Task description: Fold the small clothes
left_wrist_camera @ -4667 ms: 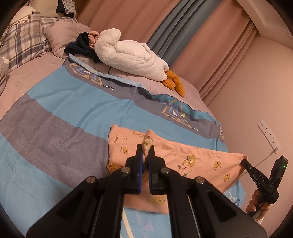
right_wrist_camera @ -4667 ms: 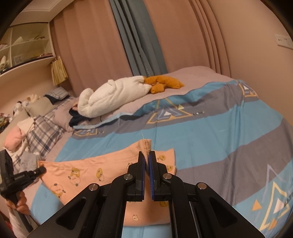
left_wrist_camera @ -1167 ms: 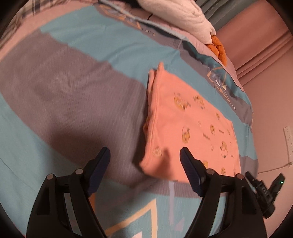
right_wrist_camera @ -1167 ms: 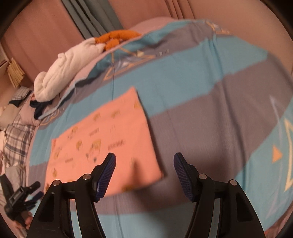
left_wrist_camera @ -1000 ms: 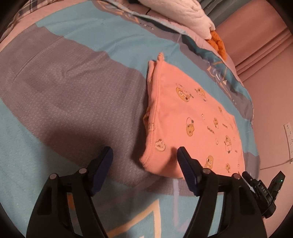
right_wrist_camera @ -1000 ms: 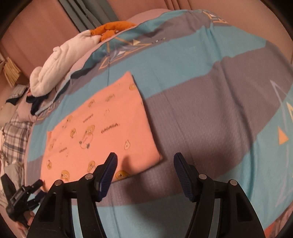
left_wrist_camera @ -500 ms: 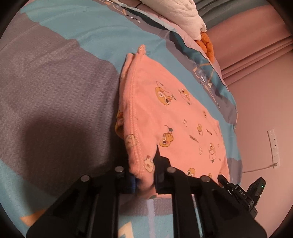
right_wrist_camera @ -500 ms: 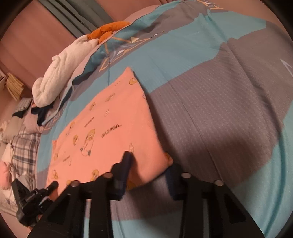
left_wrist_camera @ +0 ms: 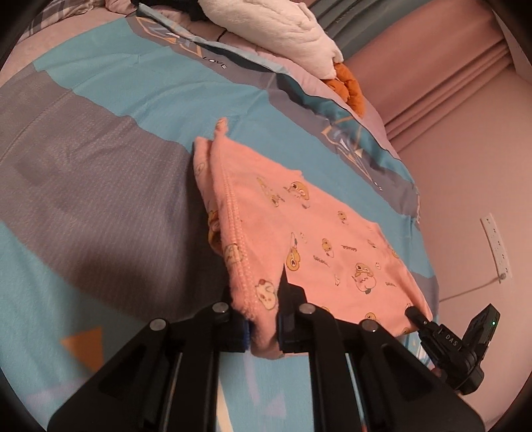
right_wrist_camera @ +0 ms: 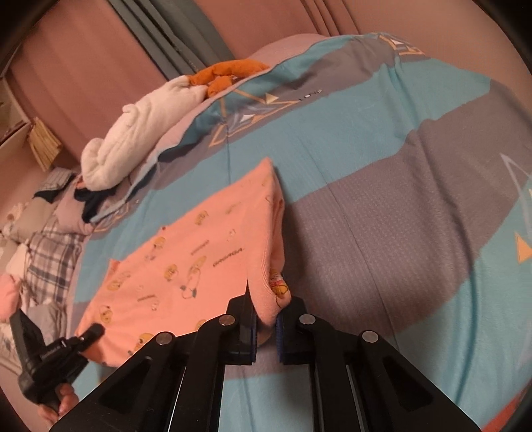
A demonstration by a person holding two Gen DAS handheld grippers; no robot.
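Observation:
A small pink garment [left_wrist_camera: 299, 226] printed with yellow cartoon ducks lies folded in half on the blue and grey striped bedspread [left_wrist_camera: 99, 186]. My left gripper [left_wrist_camera: 262, 329] is shut on its near left corner, by the stitched hem. My right gripper [right_wrist_camera: 266, 327] is shut on its near right corner; the garment [right_wrist_camera: 199, 252] is lifted slightly off the bed there. Each gripper also shows in the other's view, the right gripper [left_wrist_camera: 449, 345] and the left gripper [right_wrist_camera: 56, 355], at opposite ends of the near edge.
A white plush goose with orange feet [left_wrist_camera: 292, 30] lies along the far side of the bed, also in the right wrist view [right_wrist_camera: 146, 126]. Plaid pillows [right_wrist_camera: 50, 266] lie at the head. Pink curtains [left_wrist_camera: 449, 76] and a wall socket [left_wrist_camera: 495, 239] stand to the right.
Both grippers came down open to the garment's near corners and closed on them. The near edge now rises a little off the bedspread.

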